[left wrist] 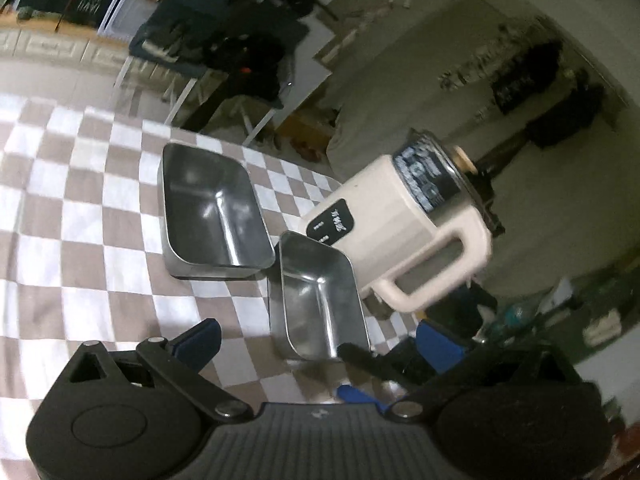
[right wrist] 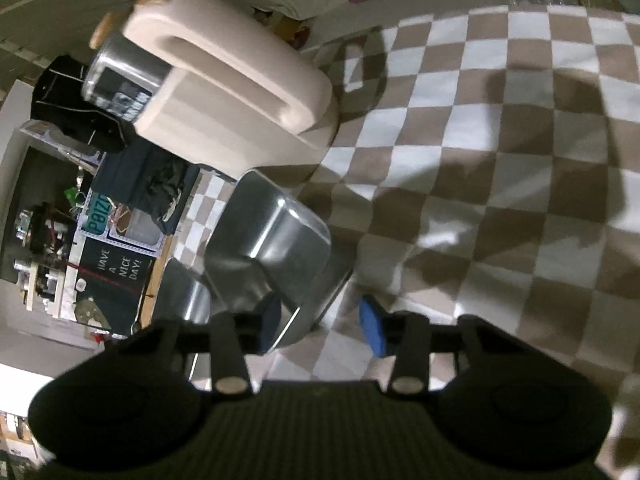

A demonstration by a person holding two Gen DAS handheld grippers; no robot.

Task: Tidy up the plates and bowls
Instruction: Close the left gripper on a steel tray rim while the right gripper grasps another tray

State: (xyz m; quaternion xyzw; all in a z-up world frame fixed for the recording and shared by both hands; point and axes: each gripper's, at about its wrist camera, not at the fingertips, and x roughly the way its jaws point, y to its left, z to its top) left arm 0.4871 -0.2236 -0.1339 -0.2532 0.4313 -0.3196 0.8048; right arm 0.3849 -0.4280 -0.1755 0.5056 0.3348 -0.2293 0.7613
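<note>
- Fig. legend, both wrist views: we see two rectangular stainless-steel tins on a brown-and-white checked cloth [left wrist: 80, 208], w/ a cream plastic jug-shaped appliance with a handle [left wrist: 404, 232] just beside them.
- Near steel tin [left wrist: 316, 300]: open side up, long axis running away from the left gripper [left wrist: 320, 344], near end lying between that gripper's blue pads.
- Far steel tin [left wrist: 212, 208]: same shape, a bit larger in view, beyond and to the left; one corner is very near or touching the near tin, we cannot tell which.
- Left gripper: spread wide, pads apart on either side of the near tin's end, nothing gripped.
- Right gripper [right wrist: 320, 328]: half open, straddling the near tin's [right wrist: 272, 248] end wall: one pad inside, the blue pad [right wrist: 372, 328] outside w/ a gap to the metal. No grip yet, as we judge it.
- Key relation: the near tin lies straight ahead of both tools, approached from opposite ends along its long axis; the right gripper is the one already set on a wall.
- Our judgement: next move is prob. to pinch that end wall, lift, then nest the near tin into the far tin.
- Risk: the cream appliance [right wrist: 224, 92] stands close to the tin's side; a lift needs to clear it.
</note>
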